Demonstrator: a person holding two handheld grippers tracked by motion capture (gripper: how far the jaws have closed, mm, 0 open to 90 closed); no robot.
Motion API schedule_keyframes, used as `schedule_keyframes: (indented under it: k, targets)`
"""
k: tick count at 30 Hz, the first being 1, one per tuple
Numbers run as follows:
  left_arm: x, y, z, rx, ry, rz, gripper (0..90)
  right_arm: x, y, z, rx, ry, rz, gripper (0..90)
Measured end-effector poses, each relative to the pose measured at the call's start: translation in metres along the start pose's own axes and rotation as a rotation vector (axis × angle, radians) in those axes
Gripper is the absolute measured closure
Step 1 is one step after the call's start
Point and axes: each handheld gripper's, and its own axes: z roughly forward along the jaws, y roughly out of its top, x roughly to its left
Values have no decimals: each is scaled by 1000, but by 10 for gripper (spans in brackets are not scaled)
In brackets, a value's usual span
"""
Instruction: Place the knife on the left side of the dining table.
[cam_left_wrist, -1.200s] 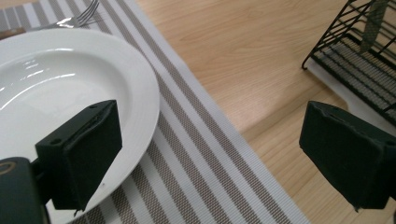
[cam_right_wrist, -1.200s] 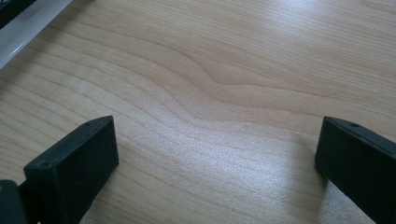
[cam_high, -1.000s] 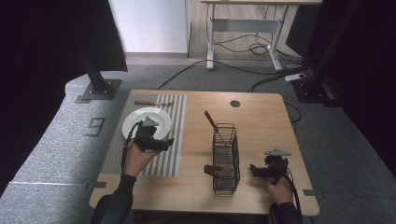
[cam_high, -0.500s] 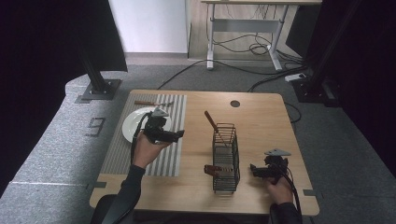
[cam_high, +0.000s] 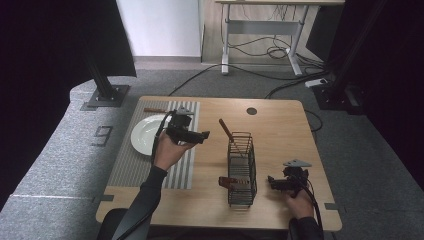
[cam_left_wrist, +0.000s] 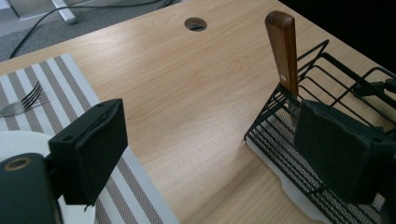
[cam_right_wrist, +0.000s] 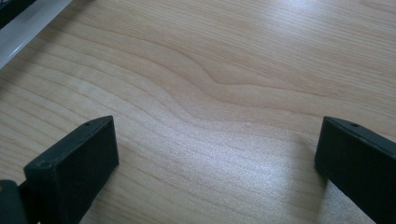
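High view: wire basket (cam_high: 242, 170) holds two wooden-handled utensils; both tools spread, empty.

A recording lab or test studio, not a home: a small wooden table (cam_high: 280, 125) stands on grey carpet (cam_high: 65, 165), hemmed by black curtains (cam_high: 45, 55) and metal stand posts bolted to floor plates (cam_high: 106, 95). Loose cables (cam_high: 260, 47) trail across the floor to a power strip (cam_high: 318, 83), and a height-adjustable desk frame (cam_high: 260, 30) sits against the far wall. The table is dressed like a dining place, with a striped placemat (cam_high: 177, 165), white plate (cam_high: 145, 134) and wire rack (cam_high: 242, 167). A marker on the carpet (cam_high: 103, 135) appears to read "9".
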Motion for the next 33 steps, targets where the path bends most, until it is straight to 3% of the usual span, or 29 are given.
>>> schedule_keyframes:
  k: [13,20,33]
  targets:
    - [-19,25,16,5,-27,13,145,0,0,0,1,0,1,0]
    - [-26,36,32,18,-59,-20,202,0,0,0,0,0,0,0]
    - [-29,41,54,43,-138,-110,443,0,0,0,0,0,0,0]
